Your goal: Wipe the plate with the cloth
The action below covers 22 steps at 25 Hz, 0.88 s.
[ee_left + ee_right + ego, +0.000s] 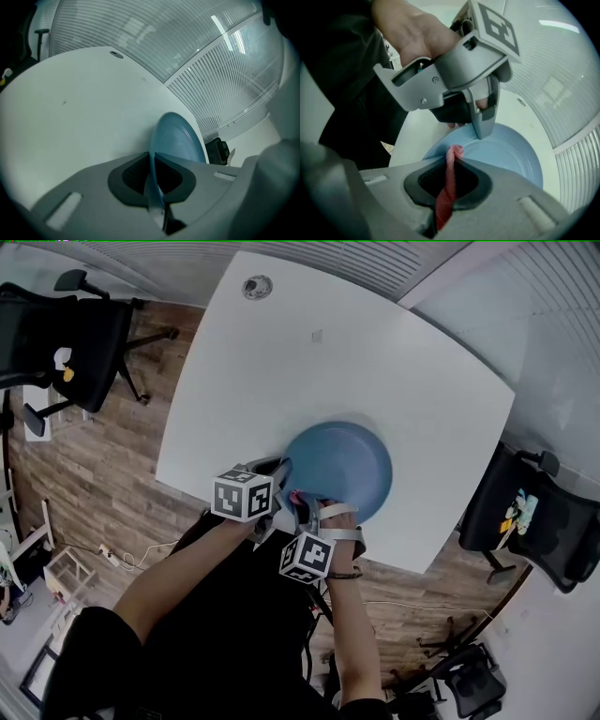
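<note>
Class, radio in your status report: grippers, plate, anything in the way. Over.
Left gripper shut on plate rim. Right gripper shut on pink cloth, at plate's edge. Nothing else on plate.

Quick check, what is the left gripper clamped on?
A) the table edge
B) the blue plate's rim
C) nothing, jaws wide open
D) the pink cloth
B: in the left gripper view, the left gripper has its jaws shut on the rim of the blue plate, while the pink cloth is pinched in the right gripper.
</note>
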{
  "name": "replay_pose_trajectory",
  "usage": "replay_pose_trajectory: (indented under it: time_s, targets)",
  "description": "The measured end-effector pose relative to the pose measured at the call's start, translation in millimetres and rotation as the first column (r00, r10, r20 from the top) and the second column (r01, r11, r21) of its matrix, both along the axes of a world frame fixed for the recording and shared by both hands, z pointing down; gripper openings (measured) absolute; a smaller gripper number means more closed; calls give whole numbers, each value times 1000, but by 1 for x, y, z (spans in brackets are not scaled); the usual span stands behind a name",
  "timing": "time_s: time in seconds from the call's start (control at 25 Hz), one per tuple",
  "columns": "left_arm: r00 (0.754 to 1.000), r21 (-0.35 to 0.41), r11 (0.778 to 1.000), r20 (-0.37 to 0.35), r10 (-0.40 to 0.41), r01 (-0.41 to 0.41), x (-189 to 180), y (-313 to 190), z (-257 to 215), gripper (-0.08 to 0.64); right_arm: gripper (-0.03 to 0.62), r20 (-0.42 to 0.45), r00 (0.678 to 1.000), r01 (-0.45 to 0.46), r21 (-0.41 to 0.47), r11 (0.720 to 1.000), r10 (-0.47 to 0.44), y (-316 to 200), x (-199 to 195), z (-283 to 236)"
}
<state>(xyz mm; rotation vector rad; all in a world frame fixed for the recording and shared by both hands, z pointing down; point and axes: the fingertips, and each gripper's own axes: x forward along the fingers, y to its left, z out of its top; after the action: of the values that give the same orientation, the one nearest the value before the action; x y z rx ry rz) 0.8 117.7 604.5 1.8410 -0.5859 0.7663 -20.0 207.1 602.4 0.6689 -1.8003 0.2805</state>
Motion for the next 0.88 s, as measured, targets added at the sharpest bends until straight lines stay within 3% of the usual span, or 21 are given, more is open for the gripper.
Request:
replay_pose_trajectory:
  time_s: [0.12, 0.4, 0.64, 0.88]
  targets:
    - [1000, -3, 1000, -1, 10, -10, -1, 0, 0, 17, 15, -4, 1000, 19, 43, 999, -19, -15, -6, 0]
    - [998, 1, 998, -7, 58, -58, 2, 0, 0, 18, 15, -120, 985, 144, 142, 979, -127, -40, -11, 5]
    - [998, 1, 998, -2, 68, -68, 4, 2, -1, 17, 15, -84, 991, 120, 162, 979, -107, -41, -9, 1]
    - [998, -3, 998, 2, 58, -58, 2, 0, -1, 17, 15, -63, 969, 247, 137, 959, -240, -14, -15, -1]
